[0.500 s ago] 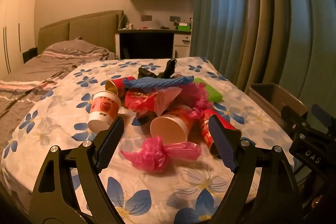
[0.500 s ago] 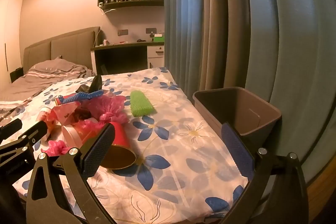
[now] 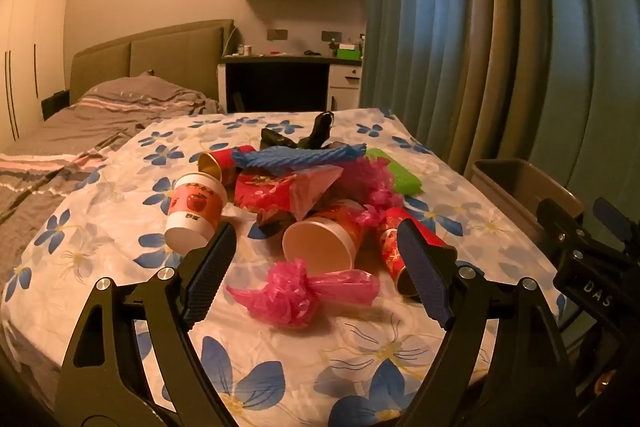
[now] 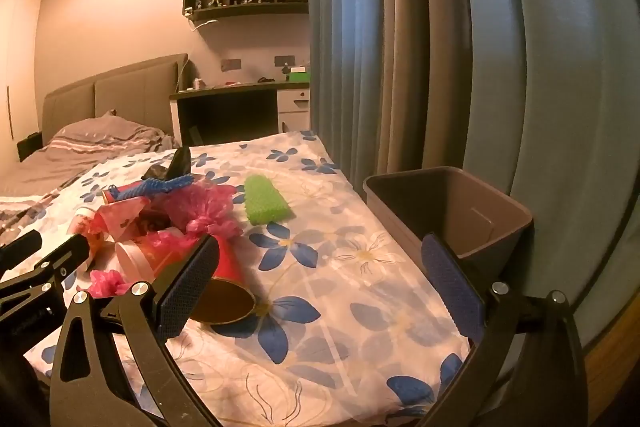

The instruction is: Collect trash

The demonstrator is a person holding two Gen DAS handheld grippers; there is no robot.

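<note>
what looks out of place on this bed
A heap of trash sits on the floral bedspread: tipped-over paper cups, a crumpled pink plastic bag, a blue wrapper. None is in the bin beside the bed. Both grippers, left and right, hold nothing.

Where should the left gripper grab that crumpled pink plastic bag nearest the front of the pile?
Probably the knotted, bunched middle of the pink plastic bag, coming from the near side with the left gripper open. The bag lies flat and apart from the cups, and its loose tails would likely slip.
</note>
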